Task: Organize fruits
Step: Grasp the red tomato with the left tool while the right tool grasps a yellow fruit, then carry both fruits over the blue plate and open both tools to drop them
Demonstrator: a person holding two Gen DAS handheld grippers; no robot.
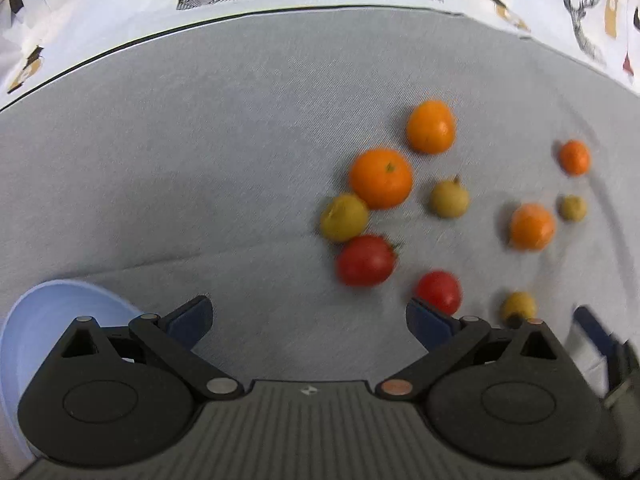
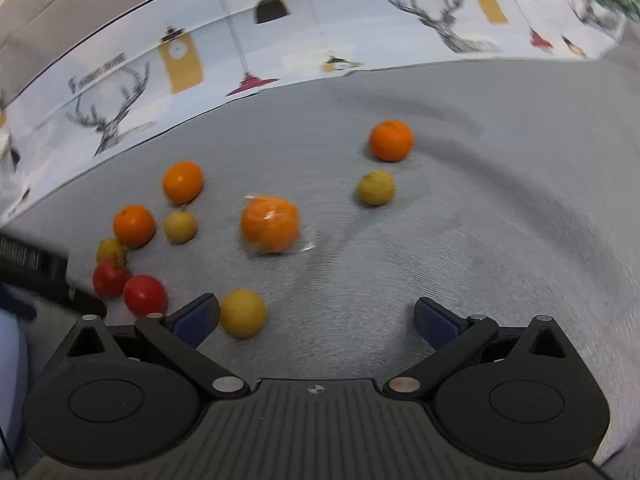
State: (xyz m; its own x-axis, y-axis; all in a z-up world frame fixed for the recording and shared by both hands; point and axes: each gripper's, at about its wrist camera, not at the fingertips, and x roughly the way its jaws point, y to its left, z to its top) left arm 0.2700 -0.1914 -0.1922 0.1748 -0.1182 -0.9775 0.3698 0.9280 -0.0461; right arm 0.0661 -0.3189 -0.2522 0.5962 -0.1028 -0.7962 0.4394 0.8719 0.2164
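Observation:
Loose fruit lies scattered on a grey cloth. The left wrist view shows a big orange point(image 1: 380, 178), another orange point(image 1: 431, 127), two red tomatoes point(image 1: 365, 261) point(image 1: 439, 292) and several yellow-green fruits such as one point(image 1: 344, 217) touching the big orange. My left gripper point(image 1: 309, 320) is open above bare cloth, the fruit ahead and to its right. The right wrist view shows a plastic-wrapped orange point(image 2: 270, 224), an orange point(image 2: 390, 139) farther back and a yellow fruit point(image 2: 242, 312) just beside the left fingertip point(image 2: 196, 318). My right gripper point(image 2: 316, 322) is open and holds nothing.
A pale blue bowl point(image 1: 44, 312) sits at the lower left of the left wrist view. A printed backdrop with deer and lamps point(image 2: 280, 32) rises behind the cloth. The other gripper point(image 2: 36, 268) shows dark at the left edge of the right wrist view.

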